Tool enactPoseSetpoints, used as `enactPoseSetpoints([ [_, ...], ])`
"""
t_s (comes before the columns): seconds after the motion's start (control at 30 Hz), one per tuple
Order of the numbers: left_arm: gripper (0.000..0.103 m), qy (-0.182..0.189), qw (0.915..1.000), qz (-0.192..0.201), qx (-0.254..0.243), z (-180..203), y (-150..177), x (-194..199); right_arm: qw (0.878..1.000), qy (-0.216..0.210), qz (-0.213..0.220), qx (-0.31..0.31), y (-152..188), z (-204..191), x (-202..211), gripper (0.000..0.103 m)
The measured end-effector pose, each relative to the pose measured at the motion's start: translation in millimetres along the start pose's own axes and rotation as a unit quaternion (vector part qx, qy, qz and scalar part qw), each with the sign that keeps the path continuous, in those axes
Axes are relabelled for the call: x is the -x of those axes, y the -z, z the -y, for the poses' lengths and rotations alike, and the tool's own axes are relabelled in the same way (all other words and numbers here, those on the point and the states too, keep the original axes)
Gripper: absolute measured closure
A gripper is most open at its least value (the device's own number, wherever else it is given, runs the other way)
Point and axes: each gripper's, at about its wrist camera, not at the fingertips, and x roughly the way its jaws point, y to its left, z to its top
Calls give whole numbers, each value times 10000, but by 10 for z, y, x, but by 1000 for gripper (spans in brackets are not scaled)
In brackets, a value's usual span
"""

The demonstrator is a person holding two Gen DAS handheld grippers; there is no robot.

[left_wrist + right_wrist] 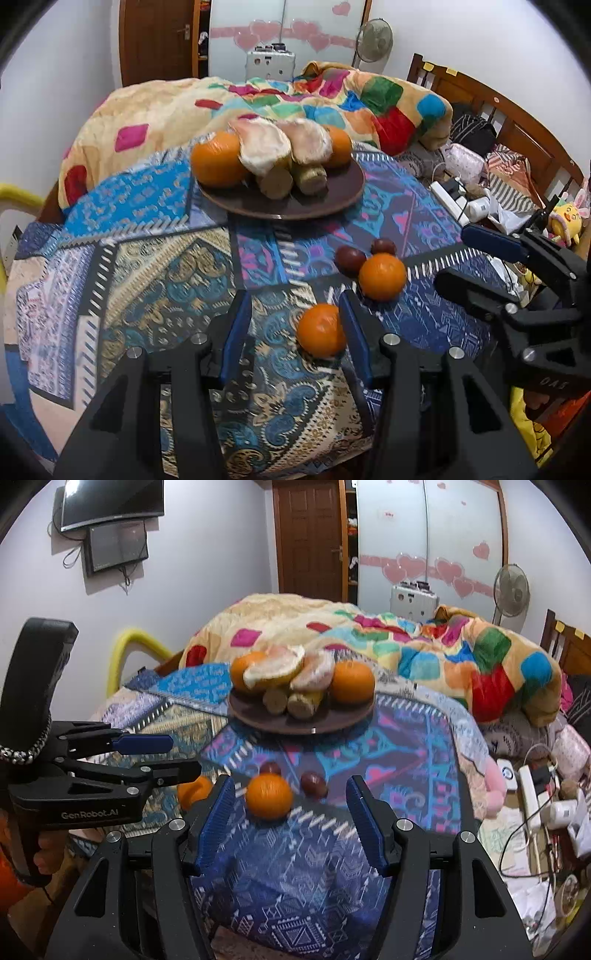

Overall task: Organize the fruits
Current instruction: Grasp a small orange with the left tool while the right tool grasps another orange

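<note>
Patterned blue cloth (pixel 155 258) covers the bed, with a patchwork blanket (pixel 258 99) bunched behind; brown plate (pixel 236 201) sits on the cloth at the far side, carrying two oranges, two pomelo wedges (pixel 280 144) and two stubby banana pieces (pixel 291 179); banana pieces lie long axis toward the cameras, cut ends facing near; wedges lie on top of them, leaning back.

Loose fruit on the cloth nearer: near orange (pixel 320 330), second orange (pixel 382 277) a little beyond it, two dark plums (pixel 350 259) just behind and beside the second orange; round fruit, no clear long axis.

Left tongs (pixel 295 325) wide apart, low over the cloth, pointing toward the plate; near orange sits between the fingers, up against the right-hand blue pad (pixel 352 332); other pad well clear; contact hard to confirm.

Right tongs (pixel 291 819) also wide, holding nothing, aimed at the plate; second orange (pixel 269 795) and one plum (pixel 313 784) lie ahead between the fingers, apart from both pads.

Fan (pixel 375 37) and wardrobe with pink hearts (pixel 280 33) at the back wall; power strip and clutter (pixel 532 797) at right of bed.
</note>
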Motion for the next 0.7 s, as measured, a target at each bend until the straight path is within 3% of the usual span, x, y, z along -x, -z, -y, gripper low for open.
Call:
enactPoseSetpoints([
  [0.37,55,305,9995,-39,3,111,127,-80,9999,26,-103,-70,155,22,-43,44],
  [0.5,71,554,9984,-70,24,156,145,-84,9999,-22,-113,-106,160,39,-45,44],
  [0.7,72,401,9992,0,-49,178,148,-51,9999,-80,-132,-68,147,-4,-97,44],
])
